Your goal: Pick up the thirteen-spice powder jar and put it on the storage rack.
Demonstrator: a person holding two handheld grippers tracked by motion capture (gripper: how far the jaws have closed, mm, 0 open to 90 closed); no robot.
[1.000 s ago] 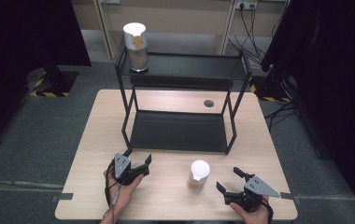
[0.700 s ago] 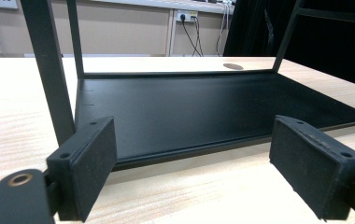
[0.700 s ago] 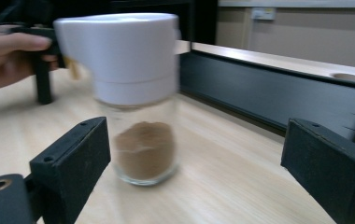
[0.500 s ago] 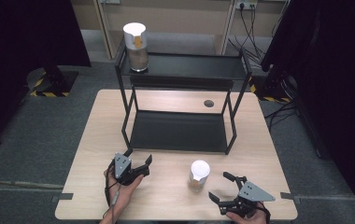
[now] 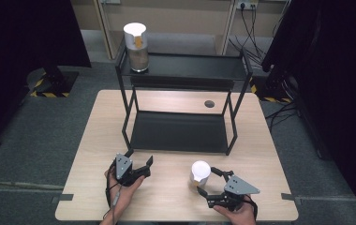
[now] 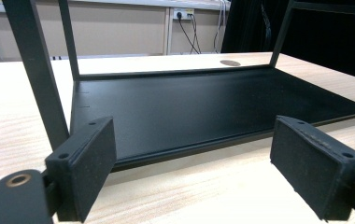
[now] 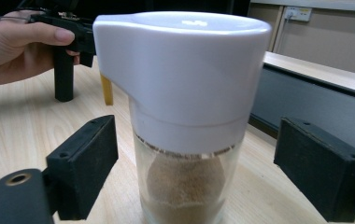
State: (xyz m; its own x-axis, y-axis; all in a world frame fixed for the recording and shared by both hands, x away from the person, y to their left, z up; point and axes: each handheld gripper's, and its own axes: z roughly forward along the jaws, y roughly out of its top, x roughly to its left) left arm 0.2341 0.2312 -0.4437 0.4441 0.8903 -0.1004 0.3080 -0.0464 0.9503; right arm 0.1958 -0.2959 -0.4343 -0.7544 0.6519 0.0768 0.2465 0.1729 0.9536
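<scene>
A jar [image 5: 200, 174] with a white lid and brown powder inside stands upright on the wooden worktop [image 5: 166, 197], near the front edge and in front of the black rack [image 5: 181, 133]. The right tongs [image 5: 210, 181] sit just to the jar's right in the high view, with the jar between the two jaws; in the right gripper view the jar [image 7: 185, 116] stands in the gap and both black pads [image 7: 89, 163] are apart from the glass, so the tongs are spread around it, not pinching. Their jaws have just been closing in toward the jar. The left tongs [image 5: 140, 159] rest low on the worktop well to the left of the jar, spread with nothing between them, pointing at the rack's lower shelf [image 6: 189, 107]. A second jar [image 5: 136, 46] with a white lid stands on the left end of the rack's top shelf [image 5: 190, 65].
</scene>
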